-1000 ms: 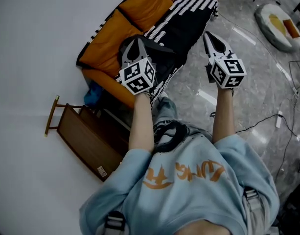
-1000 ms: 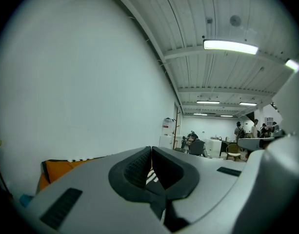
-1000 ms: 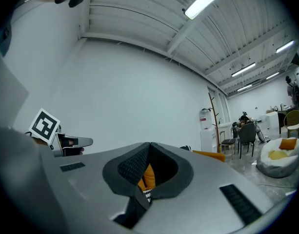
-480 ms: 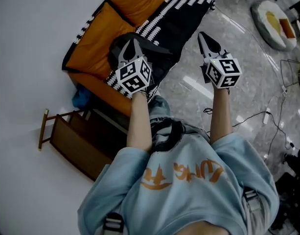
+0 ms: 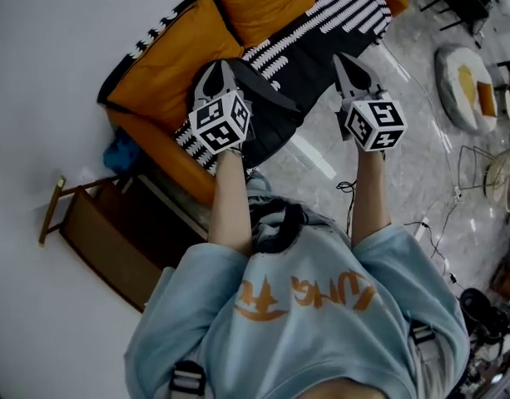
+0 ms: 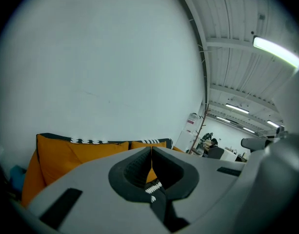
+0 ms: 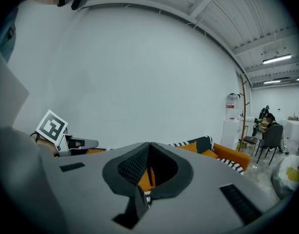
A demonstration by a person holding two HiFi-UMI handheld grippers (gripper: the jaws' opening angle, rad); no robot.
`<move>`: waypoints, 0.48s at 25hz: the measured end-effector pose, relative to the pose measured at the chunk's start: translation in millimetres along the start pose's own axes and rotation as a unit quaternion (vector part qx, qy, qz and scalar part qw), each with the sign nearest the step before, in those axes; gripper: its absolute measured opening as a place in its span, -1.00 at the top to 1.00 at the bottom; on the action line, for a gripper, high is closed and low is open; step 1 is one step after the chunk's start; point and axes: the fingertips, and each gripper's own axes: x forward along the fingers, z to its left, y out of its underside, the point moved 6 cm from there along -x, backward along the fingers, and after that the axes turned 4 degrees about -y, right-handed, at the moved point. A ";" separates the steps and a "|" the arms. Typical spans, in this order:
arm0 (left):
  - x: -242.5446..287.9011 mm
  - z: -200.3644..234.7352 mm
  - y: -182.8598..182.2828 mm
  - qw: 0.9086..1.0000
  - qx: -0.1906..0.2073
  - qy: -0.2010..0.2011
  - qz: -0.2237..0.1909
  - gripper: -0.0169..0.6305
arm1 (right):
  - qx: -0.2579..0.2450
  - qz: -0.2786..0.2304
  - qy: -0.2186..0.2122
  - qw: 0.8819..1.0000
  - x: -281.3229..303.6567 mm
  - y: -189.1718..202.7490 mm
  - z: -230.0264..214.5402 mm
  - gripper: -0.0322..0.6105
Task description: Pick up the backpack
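In the head view a dark backpack lies on the seat of an orange sofa, on a black-and-white patterned throw. My left gripper is shut and empty, held over the backpack's left part; whether it touches is unclear. My right gripper is shut and empty, above the throw's front edge to the right of the backpack. The left gripper view shows closed jaws with the orange cushions behind them. The right gripper view shows closed jaws and the left gripper's marker cube.
A brown wooden side table stands left of the sofa, with a blue thing behind it. Cables trail over the glossy stone floor on the right. A round cushion and chair legs stand farther right. A white wall backs the sofa.
Both grippers have moved forward toward the sofa, staying shut. The left one now hangs over the backpack, and the right one has reached the throw's edge.
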 end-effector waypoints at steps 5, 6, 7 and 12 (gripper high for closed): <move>11.1 41.6 -11.3 0.999 -0.013 -0.032 -0.006 0.88 | -0.008 -0.003 -0.037 0.999 53.1 -9.6 19.5 0.91; 12.2 48.3 -13.0 0.999 -0.014 -0.038 -0.007 0.88 | -0.009 -0.001 -0.044 0.999 61.3 -9.7 22.9 0.91; 12.7 54.8 -14.4 0.999 -0.015 -0.043 -0.007 0.88 | -0.009 0.001 -0.051 0.999 68.6 -9.6 25.9 0.91; 15.3 82.6 -19.7 0.997 -0.025 -0.068 -0.012 0.88 | -0.008 0.006 -0.081 0.997 104.3 -13.0 36.2 0.91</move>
